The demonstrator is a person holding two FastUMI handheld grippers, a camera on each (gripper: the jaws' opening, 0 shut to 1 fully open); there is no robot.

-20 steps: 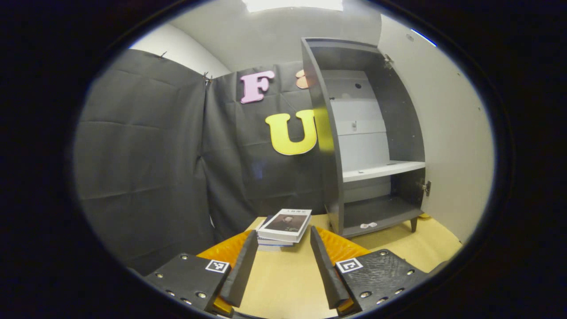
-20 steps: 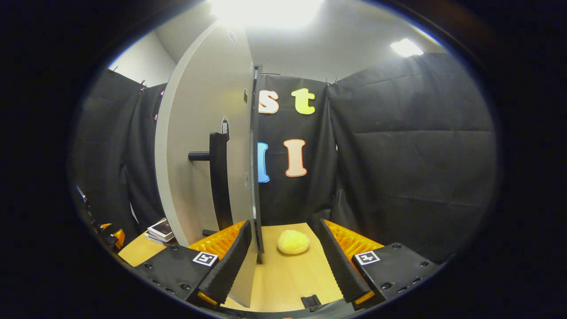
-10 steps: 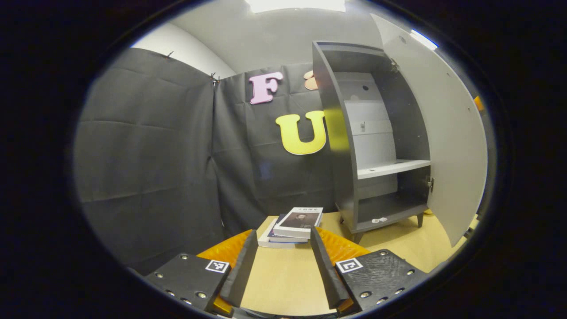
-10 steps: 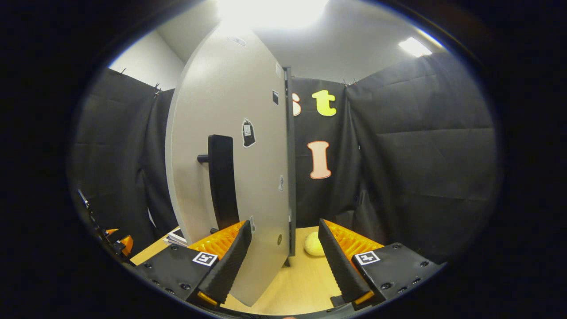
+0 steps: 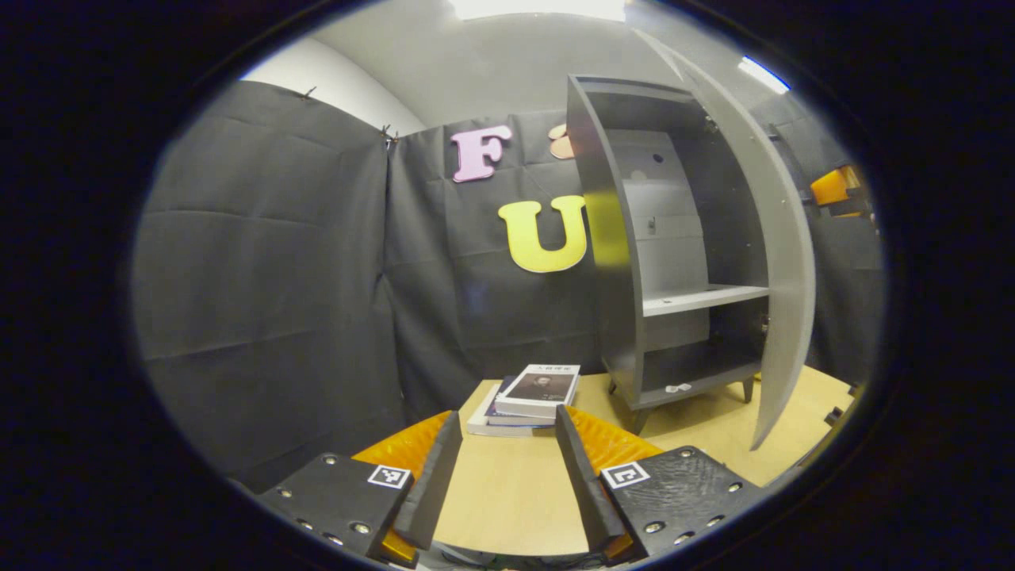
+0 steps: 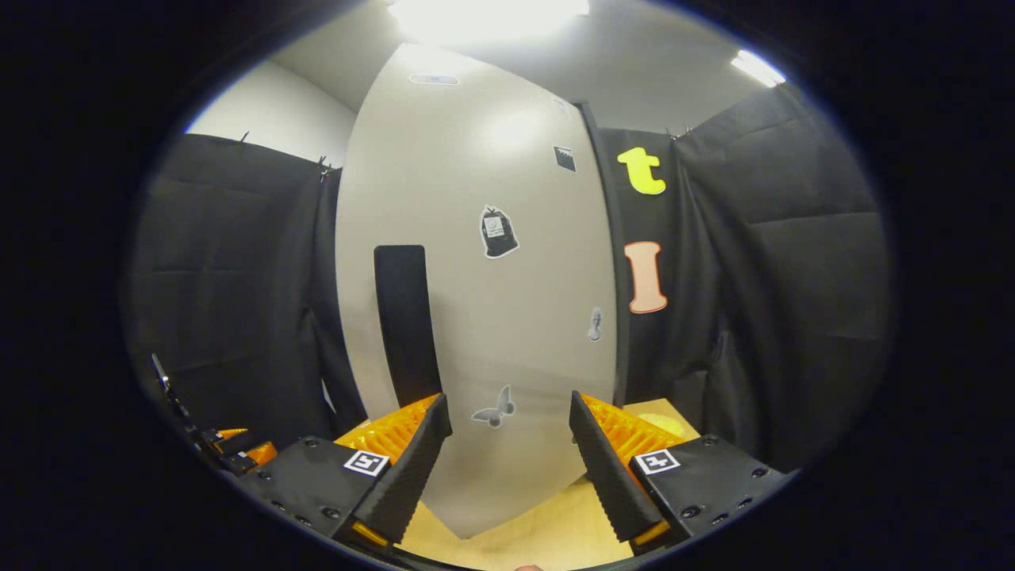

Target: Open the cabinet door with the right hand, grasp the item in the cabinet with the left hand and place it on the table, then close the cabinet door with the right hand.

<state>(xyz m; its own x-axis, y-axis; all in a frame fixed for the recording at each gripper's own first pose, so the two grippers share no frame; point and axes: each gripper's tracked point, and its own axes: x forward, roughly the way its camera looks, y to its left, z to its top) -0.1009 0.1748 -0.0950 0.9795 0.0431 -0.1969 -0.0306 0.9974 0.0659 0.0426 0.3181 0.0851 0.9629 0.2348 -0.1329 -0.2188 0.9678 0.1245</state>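
A grey cabinet (image 5: 610, 238) stands on the wooden table (image 5: 507, 500), its shelves bare except for a small white scrap on the bottom one. Its pale door (image 5: 781, 262) hangs half swung in. A stack of books (image 5: 531, 394) lies on the table left of the cabinet, just beyond my left gripper (image 5: 506, 419), which is open and holds nothing. In the right gripper view the door (image 6: 507, 277) faces me close up, its black handle (image 6: 406, 321) left of centre. My right gripper (image 6: 509, 404) is open, fingers spread before the door's lower face.
A yellow soft lump (image 6: 660, 424) lies on the table behind the door's right edge, partly hidden by my right finger. Black cloth walls close the booth on all sides. The other gripper (image 6: 230, 446) shows low at the left of the right gripper view.
The door has swung well toward the cabinet, turning from edge-on to face-on in the right gripper view. The left gripper has drawn back slightly from the books.
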